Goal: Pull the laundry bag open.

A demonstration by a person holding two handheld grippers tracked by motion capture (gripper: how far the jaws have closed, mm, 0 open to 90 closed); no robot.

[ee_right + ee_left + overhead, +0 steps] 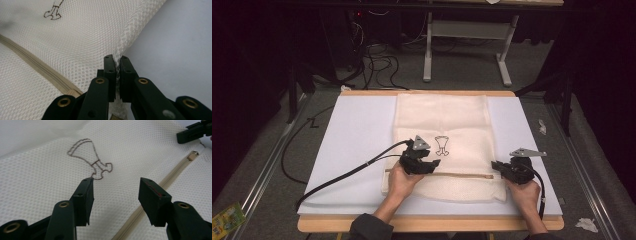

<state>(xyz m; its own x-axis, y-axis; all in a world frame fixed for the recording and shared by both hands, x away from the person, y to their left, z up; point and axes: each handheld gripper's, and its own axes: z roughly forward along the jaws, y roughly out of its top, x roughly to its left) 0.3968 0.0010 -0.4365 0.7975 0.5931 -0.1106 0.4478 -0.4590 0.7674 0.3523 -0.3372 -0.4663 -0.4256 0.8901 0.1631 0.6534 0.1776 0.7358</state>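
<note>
Mesh bag (442,125) flat on white board (357,130). Right gripper (117,65) clamped on bag's side edge, likely anchoring it. Left gripper (115,192) open above zipper (172,175), empty, probably heading for the pull.

Left gripper (115,192) jaws apart above mesh bag (45,182); zipper (172,173) right, embroidered outline (90,160) ahead.

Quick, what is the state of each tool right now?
Left tool: open, above the mesh bag, holding nothing.
Right tool: closed on the mesh bag's edge.
</note>
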